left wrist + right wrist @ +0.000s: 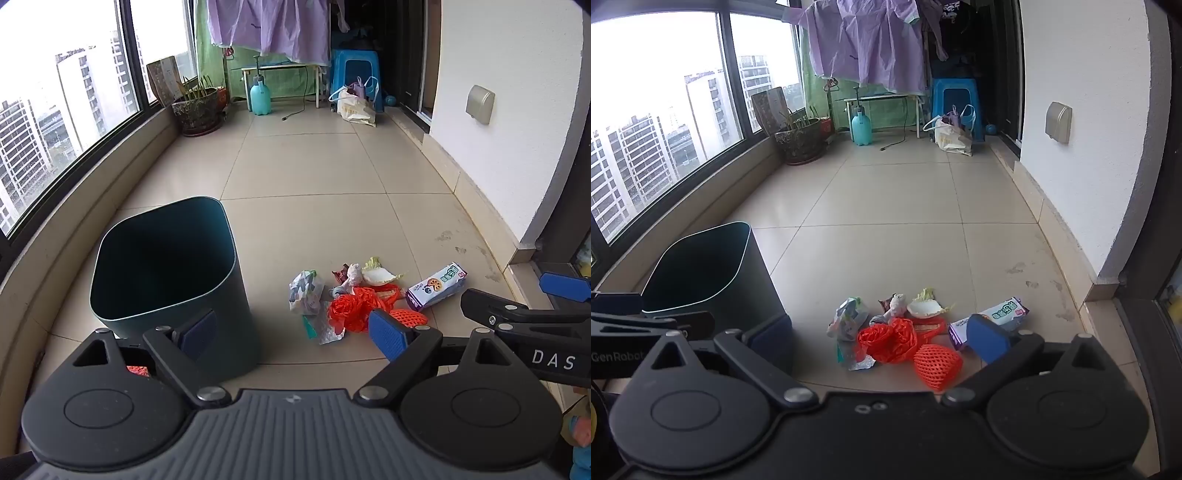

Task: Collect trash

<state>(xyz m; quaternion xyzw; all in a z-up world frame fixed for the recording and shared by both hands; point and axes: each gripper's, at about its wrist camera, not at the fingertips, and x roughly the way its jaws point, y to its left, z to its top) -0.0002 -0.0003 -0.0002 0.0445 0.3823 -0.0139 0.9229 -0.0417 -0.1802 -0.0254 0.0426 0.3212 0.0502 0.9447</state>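
Trash pile (897, 332) right of bin (166, 273), open tiled floor (314, 166) beyond, both hand-held grippers wide, empty

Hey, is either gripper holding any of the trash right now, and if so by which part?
Nothing is held. The left gripper and the right gripper are both open above the trash pile.

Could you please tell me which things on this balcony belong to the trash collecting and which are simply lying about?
Part of the job:
- dark green bin
- orange plastic bag
- orange foam net
- purple-and-white packet
- crumpled wrappers

Just lying about:
- plant pot
- teal spray bottle
- blue stool
- hanging purple garment
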